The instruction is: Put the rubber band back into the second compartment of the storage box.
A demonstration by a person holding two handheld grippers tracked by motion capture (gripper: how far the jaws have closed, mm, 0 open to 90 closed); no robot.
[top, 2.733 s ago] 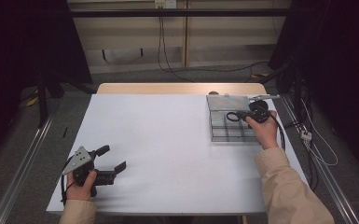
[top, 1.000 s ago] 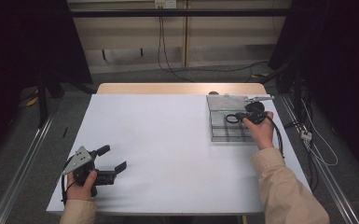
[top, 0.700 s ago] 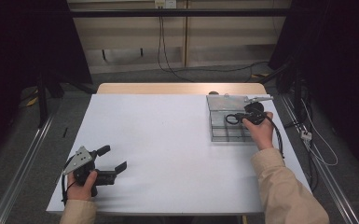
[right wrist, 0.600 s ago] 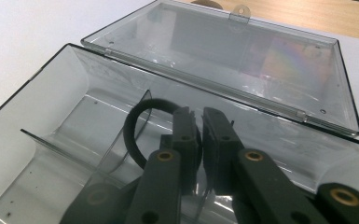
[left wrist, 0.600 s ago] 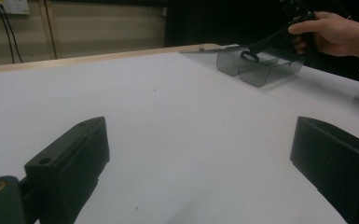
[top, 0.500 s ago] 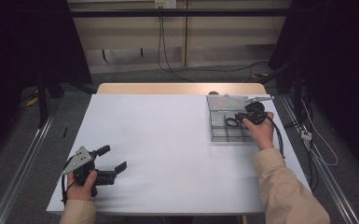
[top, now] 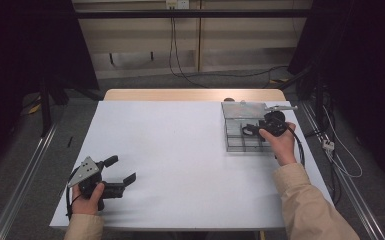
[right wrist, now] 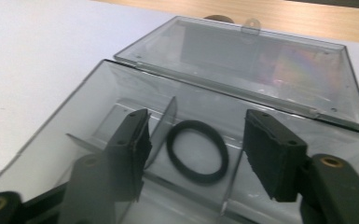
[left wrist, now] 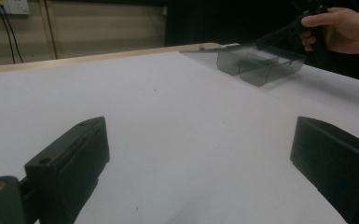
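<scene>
A clear grey compartment box (top: pixel 233 145) stands open at the table's right, its lid (right wrist: pixel 279 60) laid back flat. A black rubber ring (right wrist: pixel 199 178) lies flat in one compartment, leaning against nothing. My right gripper (right wrist: pixel 196 122) hovers just over that compartment; its jaws have just been opening and now stand apart on either side of the ring without touching it. In the high view the right gripper (top: pixel 248 130) points left over the box. My left gripper (top: pixel 121 170) rests open on the table at the near left, nothing between its jaws (left wrist: pixel 200 128).
The white table top (top: pixel 180 150) stretches between both hands. A thin divider (right wrist: pixel 165 126) stands beside the ring. A wooden strip (top: pixel 190 95) runs along the far edge. Cables lie on the floor beyond.
The right gripper's jaws have spread apart over the box, and the ring now lies free in its compartment. The left gripper has stayed where it was.
</scene>
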